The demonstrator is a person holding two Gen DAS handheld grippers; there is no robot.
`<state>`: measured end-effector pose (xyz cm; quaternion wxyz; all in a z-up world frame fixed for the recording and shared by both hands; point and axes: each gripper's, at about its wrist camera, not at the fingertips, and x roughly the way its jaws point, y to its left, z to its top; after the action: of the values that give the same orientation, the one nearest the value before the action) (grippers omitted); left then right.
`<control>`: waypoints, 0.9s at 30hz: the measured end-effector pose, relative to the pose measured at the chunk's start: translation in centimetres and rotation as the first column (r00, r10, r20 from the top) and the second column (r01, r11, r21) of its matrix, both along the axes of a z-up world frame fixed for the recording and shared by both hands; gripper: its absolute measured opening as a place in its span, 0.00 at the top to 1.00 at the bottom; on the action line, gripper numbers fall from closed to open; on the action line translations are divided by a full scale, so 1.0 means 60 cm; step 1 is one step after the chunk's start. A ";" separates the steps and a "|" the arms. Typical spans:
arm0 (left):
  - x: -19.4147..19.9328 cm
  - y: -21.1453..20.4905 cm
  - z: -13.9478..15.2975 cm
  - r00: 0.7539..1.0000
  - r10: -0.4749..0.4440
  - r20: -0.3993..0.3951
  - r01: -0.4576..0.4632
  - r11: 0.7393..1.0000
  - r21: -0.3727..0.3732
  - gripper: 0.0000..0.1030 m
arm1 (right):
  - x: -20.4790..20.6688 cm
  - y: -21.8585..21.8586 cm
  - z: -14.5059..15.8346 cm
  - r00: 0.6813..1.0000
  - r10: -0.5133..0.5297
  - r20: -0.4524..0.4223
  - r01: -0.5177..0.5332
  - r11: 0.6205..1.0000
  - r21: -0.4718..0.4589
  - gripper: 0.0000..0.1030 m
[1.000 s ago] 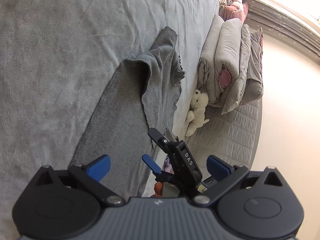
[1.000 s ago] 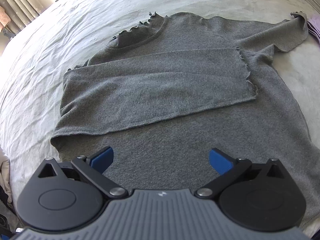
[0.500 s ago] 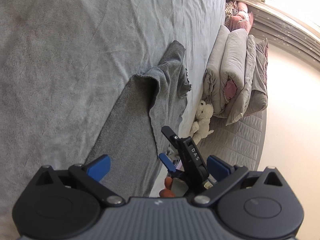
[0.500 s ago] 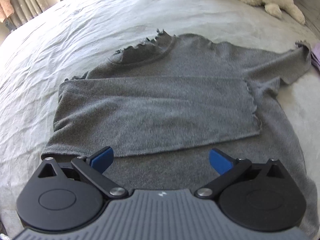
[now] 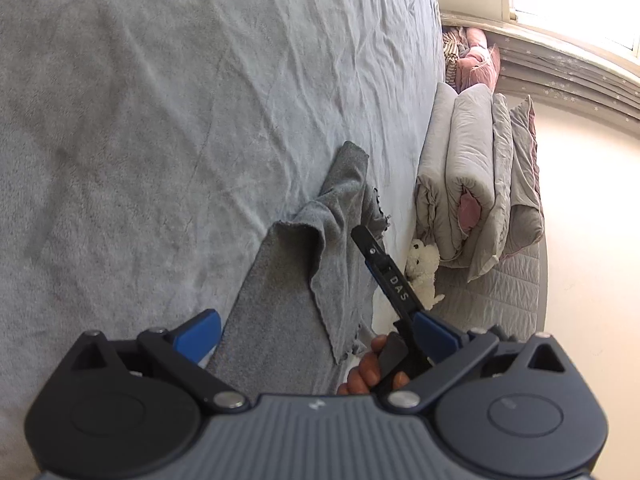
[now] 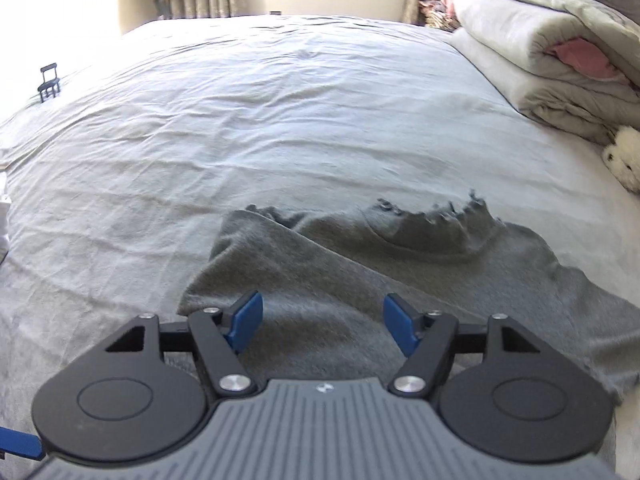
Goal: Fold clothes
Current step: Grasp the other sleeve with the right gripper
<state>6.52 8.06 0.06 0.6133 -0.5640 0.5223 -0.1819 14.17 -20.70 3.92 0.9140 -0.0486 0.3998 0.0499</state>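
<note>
A dark grey long-sleeved sweater [image 6: 360, 280] with a frilled collar [image 6: 432, 216] lies on the grey bed, one sleeve folded across its body. My right gripper [image 6: 323, 326] is open and empty, low over the sweater's lower part. My left gripper [image 5: 316, 330] is open and empty above the sweater's edge [image 5: 296, 300], seen side-on. The right gripper's black body marked DAS [image 5: 394, 284] and the hand holding it show in the left wrist view.
The grey bedsheet [image 6: 280, 120] spreads wide around the sweater. Folded grey duvets [image 6: 540, 48] and a white plush toy [image 6: 624, 156] lie at the right. The duvets [image 5: 472, 184] and toy [image 5: 424, 268] also show in the left wrist view. Curtains stand beyond the bed.
My right gripper has dropped and tilted forward, so it sits low over the sweater and sees far across the bed. My left gripper has drifted a little; both stay open.
</note>
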 end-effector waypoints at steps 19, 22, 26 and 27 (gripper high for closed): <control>0.009 0.024 0.011 0.998 0.044 0.046 -0.048 0.994 0.094 0.00 | 0.073 0.019 -0.022 0.994 0.017 0.111 -0.035 0.987 0.159 0.92; 0.009 0.023 0.012 0.998 0.042 0.051 -0.048 0.992 0.118 0.00 | 0.084 0.023 -0.049 0.997 0.006 0.072 -0.015 0.992 0.124 0.85; 0.010 0.021 0.012 0.998 0.038 0.053 -0.045 0.990 0.135 0.00 | 0.060 0.021 -0.023 0.992 0.009 0.128 -0.022 0.995 0.100 0.69; 0.010 0.020 0.013 0.998 0.036 0.055 -0.044 0.989 0.138 0.00 | 0.050 0.022 -0.017 0.990 0.022 0.138 -0.036 0.995 0.096 0.69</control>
<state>7.13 9.23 0.86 0.6681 -0.5252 0.5061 -0.1473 17.20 -19.38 2.90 0.9397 -0.0125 0.3325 0.0793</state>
